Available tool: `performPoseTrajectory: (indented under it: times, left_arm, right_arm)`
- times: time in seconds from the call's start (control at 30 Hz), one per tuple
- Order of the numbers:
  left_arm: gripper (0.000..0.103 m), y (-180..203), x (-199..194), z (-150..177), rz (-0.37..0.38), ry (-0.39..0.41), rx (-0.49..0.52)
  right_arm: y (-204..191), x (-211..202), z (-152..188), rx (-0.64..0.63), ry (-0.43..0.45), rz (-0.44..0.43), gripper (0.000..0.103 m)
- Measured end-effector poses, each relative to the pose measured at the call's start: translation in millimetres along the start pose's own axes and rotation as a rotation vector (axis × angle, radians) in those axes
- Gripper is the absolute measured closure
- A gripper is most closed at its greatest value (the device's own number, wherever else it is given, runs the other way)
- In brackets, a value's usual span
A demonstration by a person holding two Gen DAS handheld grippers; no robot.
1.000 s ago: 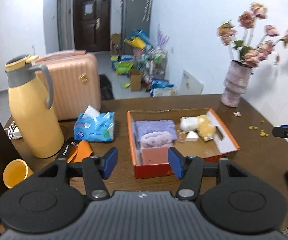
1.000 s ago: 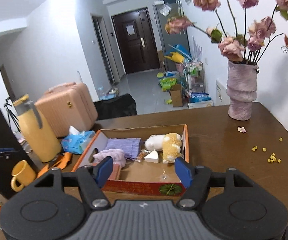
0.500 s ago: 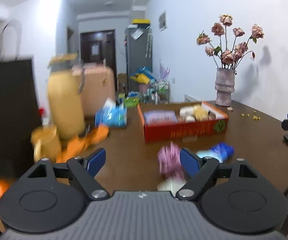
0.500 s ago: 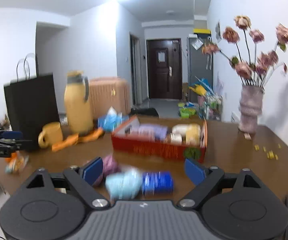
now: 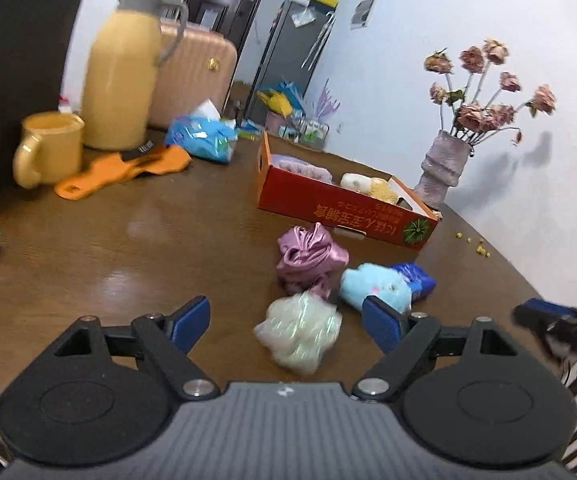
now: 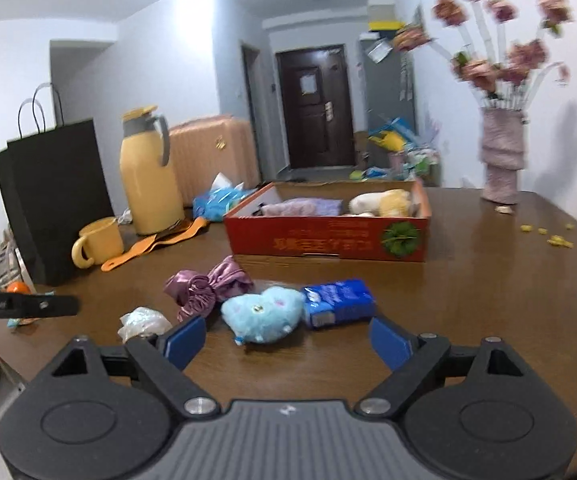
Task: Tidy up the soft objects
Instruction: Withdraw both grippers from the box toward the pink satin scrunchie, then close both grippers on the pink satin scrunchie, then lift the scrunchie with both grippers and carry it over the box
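On the brown table lie a pale mesh puff [image 5: 298,332], a purple satin scrunchie [image 5: 308,254], a light blue plush [image 5: 376,284] and a blue tissue pack [image 5: 418,278]. Behind them stands the red cardboard box [image 5: 344,204], holding purple cloth and a white and yellow plush. My left gripper [image 5: 286,322] is open, low over the table, with the puff between its spread fingers and untouched. My right gripper [image 6: 288,338] is open just short of the blue plush [image 6: 264,314]. Beside the plush are the tissue pack [image 6: 338,302] and the scrunchie [image 6: 206,286].
A yellow thermos [image 6: 150,176], a yellow mug [image 6: 98,240], an orange strap [image 5: 120,170] and a blue wipes pack [image 5: 202,138] crowd the left. A black paper bag [image 6: 52,196] stands at the far left. A vase of flowers [image 6: 502,160] and yellow crumbs [image 6: 548,234] are on the right.
Both grippers came down and back from above the box to low over the table's near part. Their jaws spread wider. The loose soft things came into view.
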State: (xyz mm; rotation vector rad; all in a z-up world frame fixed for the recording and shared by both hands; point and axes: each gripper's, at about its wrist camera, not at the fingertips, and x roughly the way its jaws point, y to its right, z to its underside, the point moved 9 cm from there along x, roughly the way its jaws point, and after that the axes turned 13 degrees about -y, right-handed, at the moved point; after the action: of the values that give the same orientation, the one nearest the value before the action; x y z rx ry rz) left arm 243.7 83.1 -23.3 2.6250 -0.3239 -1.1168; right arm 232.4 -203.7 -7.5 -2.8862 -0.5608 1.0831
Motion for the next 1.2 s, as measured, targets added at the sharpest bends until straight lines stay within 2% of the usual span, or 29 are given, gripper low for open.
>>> performPoseTrajectory:
  times: [0.1,0.2,0.27,0.4,0.43,0.5,0.53,0.57,0.6,0.63,0.67,0.7,0.77,0.83,0.9,1.0,1.1,1.2]
  left_arm:
    - [0.02,-10,35,-23,-0.056,-0.032,-0.1]
    - [0.02,-12,60,-43,-0.014,-0.054,-0.139]
    - [0.019,-5,80,-48,0.009,-0.091,-0.11]
    - [0.022,6,113,-37,-0.035,-0.159,-0.015]
    - [0.026,7,117,-35,-0.032,-0.166,-0.005]
    - [0.052,10,123,-32,0.005,-0.179,0.002]
    - [0.06,12,126,-31,0.02,-0.186,0.01]
    - [0.075,11,128,-30,0.019,-0.191,0.009]
    - [0.077,10,130,-30,0.007,-0.19,0.012]
    - [0.079,9,131,-31,-0.001,-0.178,0.02]
    - [0.082,9,131,-32,-0.009,-0.168,0.028]
    - [0.084,9,130,-35,-0.019,-0.161,0.036]
    - [0.09,14,123,-45,-0.035,-0.128,0.058]
    - [0.09,30,106,-58,-0.029,-0.065,0.105]
    - [0.09,49,87,-66,0.004,-0.014,0.142]
    - [0.09,89,62,-63,0.088,0.022,0.206]
    - [0.09,124,52,-40,0.175,-0.004,0.243]
    - [0.09,147,67,1,0.246,-0.114,0.249]
  right_arm:
    - [-12,37,-29,-0.036,-0.021,-0.037,0.019]
    - [-27,75,-61,-0.064,-0.044,-0.092,0.021]
    - [-31,104,-78,-0.066,-0.08,-0.118,0.024]
    - [-35,166,-98,-0.031,-0.185,-0.186,0.036]
    - [-37,179,-100,-0.023,-0.212,-0.215,0.037]
    - [-44,202,-102,-0.021,-0.253,-0.258,0.04]
    - [-48,213,-101,-0.025,-0.268,-0.278,0.044]
    - [-50,221,-100,-0.022,-0.283,-0.29,0.054]
    - [-52,230,-97,-0.017,-0.302,-0.296,0.072]
    - [-52,236,-95,-0.012,-0.31,-0.294,0.079]
    - [-51,238,-95,0.001,-0.3,-0.306,0.081]
    - [-49,239,-96,0.024,-0.29,-0.321,0.088]
    - [-47,232,-98,0.048,-0.272,-0.338,0.093]
    - [-45,210,-104,0.033,-0.208,-0.319,0.093]
    - [-41,181,-111,0.011,-0.129,-0.293,0.093]
    - [-16,121,-112,0.057,-0.002,-0.259,0.093]
    - [10,68,-87,0.104,0.054,-0.208,0.093]
    - [27,42,-36,0.114,0.031,-0.108,0.093]
